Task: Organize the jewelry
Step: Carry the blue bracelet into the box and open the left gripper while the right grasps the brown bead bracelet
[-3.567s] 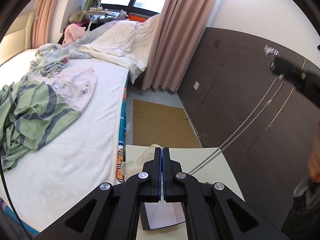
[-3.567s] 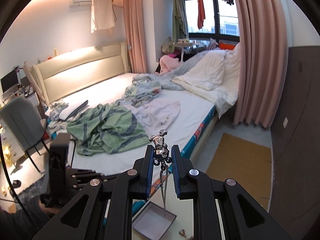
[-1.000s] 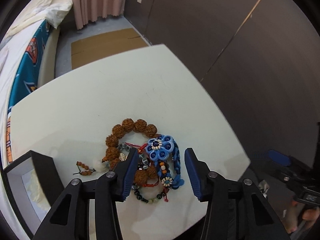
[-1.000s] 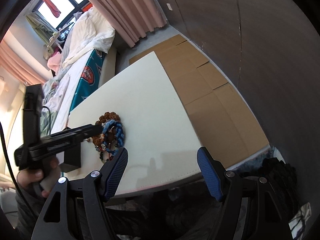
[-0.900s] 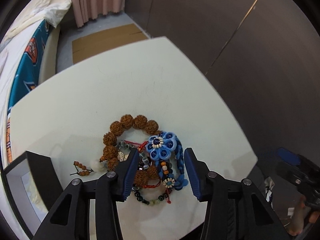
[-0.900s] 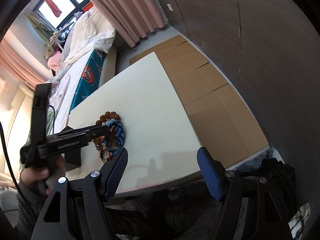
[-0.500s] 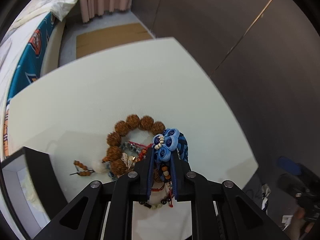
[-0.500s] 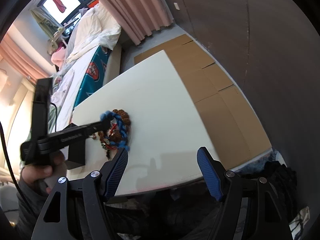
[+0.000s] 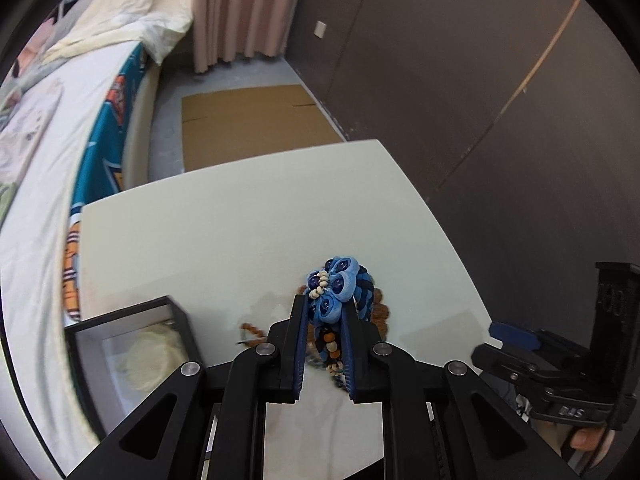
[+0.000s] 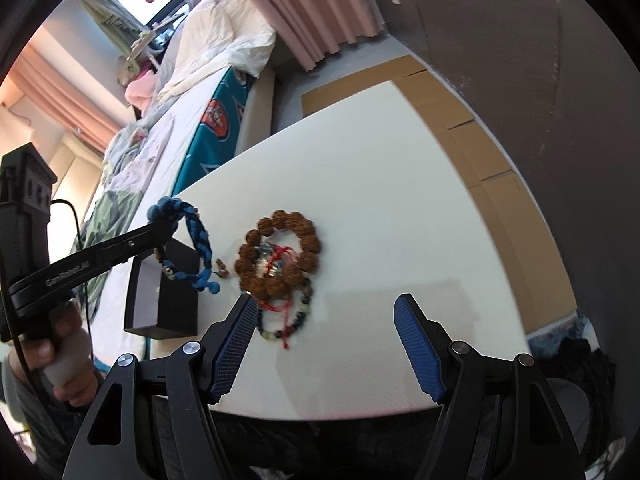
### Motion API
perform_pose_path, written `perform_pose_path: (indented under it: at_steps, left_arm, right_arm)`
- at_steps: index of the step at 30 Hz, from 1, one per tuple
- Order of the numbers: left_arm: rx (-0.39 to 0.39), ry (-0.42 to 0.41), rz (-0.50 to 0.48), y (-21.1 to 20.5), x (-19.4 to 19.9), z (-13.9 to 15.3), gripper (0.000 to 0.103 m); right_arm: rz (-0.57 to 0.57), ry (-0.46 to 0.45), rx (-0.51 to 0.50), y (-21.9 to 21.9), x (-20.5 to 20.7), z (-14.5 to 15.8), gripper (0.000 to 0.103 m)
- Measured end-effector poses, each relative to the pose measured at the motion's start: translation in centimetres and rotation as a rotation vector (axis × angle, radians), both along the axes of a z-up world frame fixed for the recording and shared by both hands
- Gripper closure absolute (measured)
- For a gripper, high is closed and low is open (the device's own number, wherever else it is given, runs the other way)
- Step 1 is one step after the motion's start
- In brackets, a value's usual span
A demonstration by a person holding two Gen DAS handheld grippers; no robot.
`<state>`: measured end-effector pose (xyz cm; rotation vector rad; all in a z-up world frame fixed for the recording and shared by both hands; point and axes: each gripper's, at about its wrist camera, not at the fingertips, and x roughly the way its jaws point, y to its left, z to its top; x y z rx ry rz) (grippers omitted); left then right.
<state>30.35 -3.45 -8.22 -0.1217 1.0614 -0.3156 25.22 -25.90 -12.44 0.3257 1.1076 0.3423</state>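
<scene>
Readable text: "DAS" moulded on the right tool's black body, seen low right in the left wrist view; the lettering along the left tool's arm in the right wrist view is too blurred to read.

Room: bed [image 10: 168, 120] with white sheet, rumpled green and pale bedding and a teal printed side panel lies beyond and left of both tongs. Pink pleated curtain [image 9: 240, 8] straight ahead, dark matte wall panels [image 9: 460, 80] on the right, flattened brown cardboard [image 9: 248, 120] on the floor past the counter's far edge.

Counter [image 9: 240, 220]: smooth, matte off-white slab with rounded corners, under both tongs.

Black square box [image 9: 120, 360], open, white-lined with a pale round pad inside, sits on the counter just left of the left tongs [image 9: 324, 320].

Left tongs are clenched on the blue bracelet [image 9: 340, 284]: braided cord with a fabric flower and small cream and orange beads. It's lifted off the counter, with the tasselled end hanging free just beside the box.

Right tongs [image 10: 324, 320] are released, spread wide, holding nothing and hovering over the counter's near edge.

Bead pile [image 10: 280, 256] lies just ahead of the right tongs: a ring of knobbly brown seed beads around a tangle of red thread and small dark and pale beads. One short brown bead strand [image 10: 222, 270] lies between the pile and the box.
</scene>
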Motion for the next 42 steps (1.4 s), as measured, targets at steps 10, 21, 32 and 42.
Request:
perform_pose_path:
  at_steps: [10,21,32,42]
  left_arm:
    - [0.005,-0.028,0.095,4.8,-1.3,1.8,0.087]
    - [-0.004,-0.050,0.199,9.9,-3.1,3.4,0.087]
    - [-0.023,-0.040,0.283,13.3,-5.2,3.2,0.087]
    - [-0.123,0.006,0.250,12.4,-4.1,1.6,0.077]
  right_arm:
    - [0.202,-0.032,-0.038,7.5,2.4,-0.4,0.036]
    - [0.340,-0.007,-0.214,13.5,4.6,-3.2,0.054]
    - [0.303,-0.027,-0.225,13.0,5.2,-2.3,0.083]
    - [0.234,-0.166,-0.130,10.2,4.2,5.4,0.083]
